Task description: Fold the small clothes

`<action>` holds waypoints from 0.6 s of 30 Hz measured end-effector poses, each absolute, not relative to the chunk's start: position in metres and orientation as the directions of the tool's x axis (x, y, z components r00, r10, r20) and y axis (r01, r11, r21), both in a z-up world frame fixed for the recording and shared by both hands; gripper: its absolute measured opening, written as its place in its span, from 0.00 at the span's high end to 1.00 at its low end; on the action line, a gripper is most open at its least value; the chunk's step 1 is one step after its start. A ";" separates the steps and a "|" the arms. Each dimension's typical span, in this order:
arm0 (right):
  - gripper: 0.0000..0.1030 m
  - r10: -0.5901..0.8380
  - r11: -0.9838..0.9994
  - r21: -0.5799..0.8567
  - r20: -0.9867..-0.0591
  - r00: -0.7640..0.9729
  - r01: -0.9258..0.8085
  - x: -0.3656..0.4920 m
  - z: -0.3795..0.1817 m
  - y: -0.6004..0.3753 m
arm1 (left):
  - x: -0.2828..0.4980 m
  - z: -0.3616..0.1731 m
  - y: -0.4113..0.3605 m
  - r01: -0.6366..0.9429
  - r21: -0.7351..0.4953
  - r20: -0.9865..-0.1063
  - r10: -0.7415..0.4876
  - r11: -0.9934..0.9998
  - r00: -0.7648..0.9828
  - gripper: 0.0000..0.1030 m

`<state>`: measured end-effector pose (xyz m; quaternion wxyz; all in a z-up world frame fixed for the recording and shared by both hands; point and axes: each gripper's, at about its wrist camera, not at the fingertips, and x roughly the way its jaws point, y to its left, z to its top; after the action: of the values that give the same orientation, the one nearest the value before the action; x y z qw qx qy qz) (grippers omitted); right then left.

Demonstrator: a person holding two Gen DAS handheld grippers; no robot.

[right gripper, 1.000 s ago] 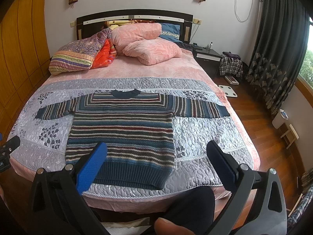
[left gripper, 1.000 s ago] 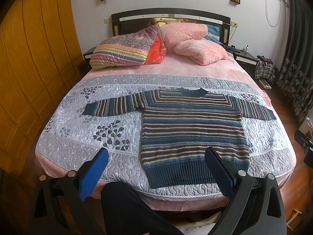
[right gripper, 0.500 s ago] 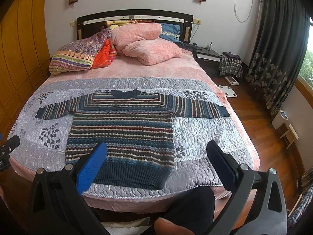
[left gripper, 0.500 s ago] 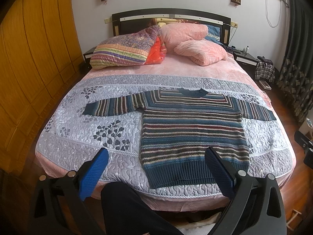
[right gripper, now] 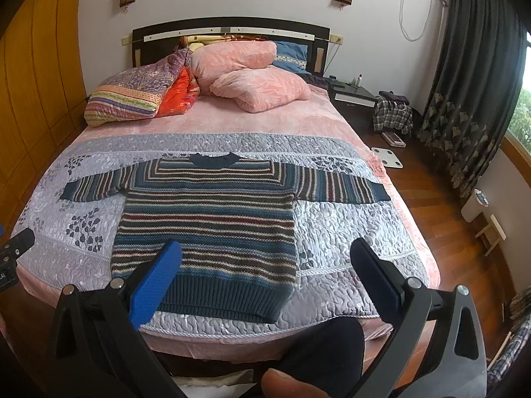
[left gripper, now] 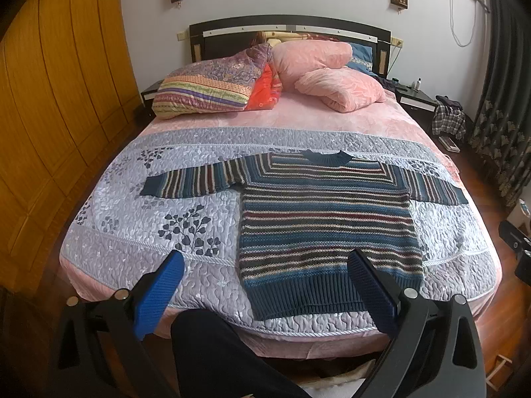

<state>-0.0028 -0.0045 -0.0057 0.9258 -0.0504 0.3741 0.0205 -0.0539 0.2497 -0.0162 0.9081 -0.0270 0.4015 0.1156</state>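
Observation:
A striped knit sweater (left gripper: 325, 219) in teal, maroon and cream lies flat, front up, on the bed, both sleeves stretched out sideways and the ribbed hem toward me. The right wrist view shows the same sweater (right gripper: 212, 219). My left gripper (left gripper: 265, 258) is open, held above the foot of the bed near the hem's left corner, touching nothing. My right gripper (right gripper: 267, 247) is open too, hovering over the hem's right side with nothing between its blue pads (right gripper: 156, 282).
The sweater rests on a grey quilted bedspread (left gripper: 139, 229) over a pink sheet. Pillows (left gripper: 318, 76) and a folded striped quilt (left gripper: 212, 89) pile at the headboard. A wooden wardrobe stands left, a nightstand (right gripper: 351, 94), scale and curtains right. A person's dark-clad leg (left gripper: 212, 351) is below.

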 end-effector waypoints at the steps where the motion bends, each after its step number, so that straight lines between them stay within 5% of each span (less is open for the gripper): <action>1: 0.02 0.000 0.994 -0.078 -0.694 0.720 -0.075 -0.003 -0.006 -0.005 | -0.054 -0.016 0.250 -0.232 0.044 -0.735 0.189 0.972 0.651 0.04; 11: 0.02 0.016 0.991 -0.087 -0.684 0.729 -0.102 0.007 -0.008 -0.006 | -0.038 -0.019 0.253 -0.228 0.013 -0.716 0.168 0.974 0.677 0.04; 14: 0.03 0.056 0.983 -0.097 -0.647 0.761 -0.154 0.028 -0.025 -0.023 | -0.014 -0.037 0.260 -0.146 -0.068 -0.733 0.050 0.987 0.678 0.04; 18: 0.03 0.056 0.992 -0.036 -0.731 0.680 -0.121 0.078 -0.060 -0.062 | 0.010 -0.060 0.271 -0.057 -0.215 -0.693 -0.111 0.975 0.712 0.04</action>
<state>0.0779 -0.0615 -0.0601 0.9155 -0.0408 0.3972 0.0485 0.0101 0.2706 -0.0604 0.9185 -0.1108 0.3792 -0.0145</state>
